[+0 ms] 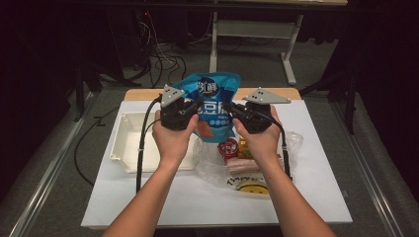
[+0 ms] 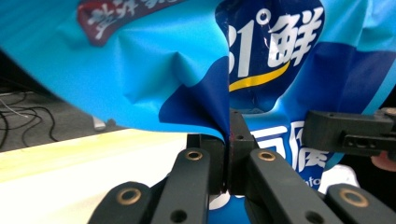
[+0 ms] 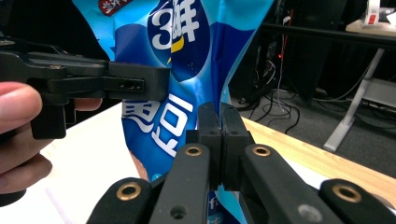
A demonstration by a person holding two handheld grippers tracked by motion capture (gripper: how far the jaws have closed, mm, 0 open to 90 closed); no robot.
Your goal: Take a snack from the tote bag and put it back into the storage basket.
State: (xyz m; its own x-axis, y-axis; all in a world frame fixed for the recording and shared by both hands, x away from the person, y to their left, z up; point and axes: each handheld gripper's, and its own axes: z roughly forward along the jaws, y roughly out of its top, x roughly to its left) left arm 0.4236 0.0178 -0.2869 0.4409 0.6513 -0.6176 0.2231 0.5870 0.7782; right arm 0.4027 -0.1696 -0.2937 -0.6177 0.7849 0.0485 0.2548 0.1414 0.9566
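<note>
Both forearms reach up to where the left claw (image 1: 190, 109) and right claw (image 1: 236, 111) pinch the crinkly blue foil snack bag (image 1: 213, 106) at twelve o'clock above the white worktop (image 1: 316, 192), and tugging unevenly could tear it suddenly.

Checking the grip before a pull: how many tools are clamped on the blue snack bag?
2. The left tool pinches the blue snack bag at its left edge; the right tool pinches its right edge, both above the table.

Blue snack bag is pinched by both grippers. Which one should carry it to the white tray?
Left, probably. The left gripper is shut on the blue snack bag on the side nearer the white tray; the right gripper would have to cross over.
</note>
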